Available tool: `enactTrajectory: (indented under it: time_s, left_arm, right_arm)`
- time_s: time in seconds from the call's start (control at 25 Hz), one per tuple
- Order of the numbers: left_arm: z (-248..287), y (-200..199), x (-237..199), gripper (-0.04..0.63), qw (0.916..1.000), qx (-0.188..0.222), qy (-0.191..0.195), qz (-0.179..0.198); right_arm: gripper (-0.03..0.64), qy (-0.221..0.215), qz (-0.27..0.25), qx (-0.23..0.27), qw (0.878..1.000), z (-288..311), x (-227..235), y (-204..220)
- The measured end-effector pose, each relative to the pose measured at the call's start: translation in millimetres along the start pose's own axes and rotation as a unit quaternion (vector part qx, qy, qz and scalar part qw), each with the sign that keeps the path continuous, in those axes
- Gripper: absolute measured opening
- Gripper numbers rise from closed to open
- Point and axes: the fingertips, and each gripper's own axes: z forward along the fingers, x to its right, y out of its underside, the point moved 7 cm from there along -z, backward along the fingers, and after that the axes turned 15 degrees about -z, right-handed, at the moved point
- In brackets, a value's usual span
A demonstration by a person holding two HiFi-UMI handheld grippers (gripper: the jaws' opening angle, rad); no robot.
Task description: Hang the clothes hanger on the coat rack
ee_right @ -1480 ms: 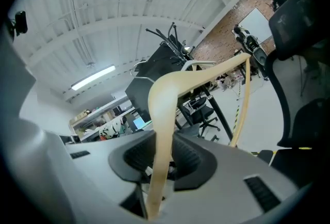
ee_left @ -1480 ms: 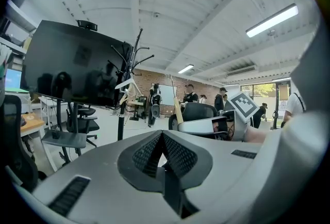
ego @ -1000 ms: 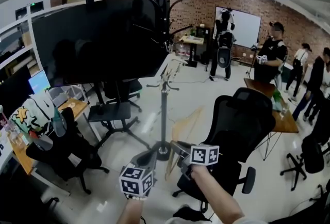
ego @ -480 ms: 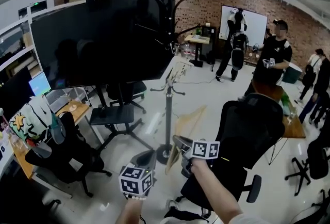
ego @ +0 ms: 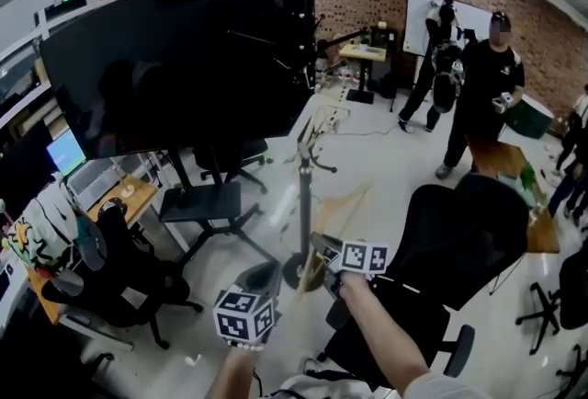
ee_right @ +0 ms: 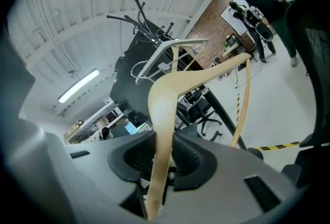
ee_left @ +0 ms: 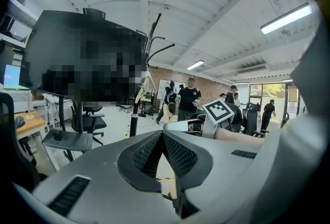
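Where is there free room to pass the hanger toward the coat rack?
Free: the pale floor right of the rack, bordered by the black chair and the standing person. Crowded: left of the rack, where the big screen and a second chair stand close. The hanger in the right gripper shows right of the pole.

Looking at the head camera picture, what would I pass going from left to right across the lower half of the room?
A small lit screen, black desk chair, left gripper, grey pole stand, wooden hanger, tall-backed black chair.
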Motion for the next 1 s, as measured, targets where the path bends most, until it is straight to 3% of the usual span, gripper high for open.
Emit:
enactTrajectory:
  time_s: [0.32, 0.6, 1.0]
  left_arm:
    - [47.0, 2.2, -17.0, -0.011, 0.9998, -0.010, -0.016, -0.008]
    - [56.3, 9.8, -40.3, -0.011, 0.9985, -0.020, -0.043, -0.027]
    - [30.6, 1.5, -93.8, -0.011, 0.9944, 0.000, -0.092, -0.051]
  right_arm:
    - [0.118, 0.005, 0.029, -0.014, 0.999, 38.8, 65.0, 3.2]
    - [0.118, -0.008, 0.066, -0.032, 0.997, 69.2, 93.2, 22.8]
    - [0.118, -0.103, 0.085, -0.066, 0.989, 124.5, 13.7, 65.4]
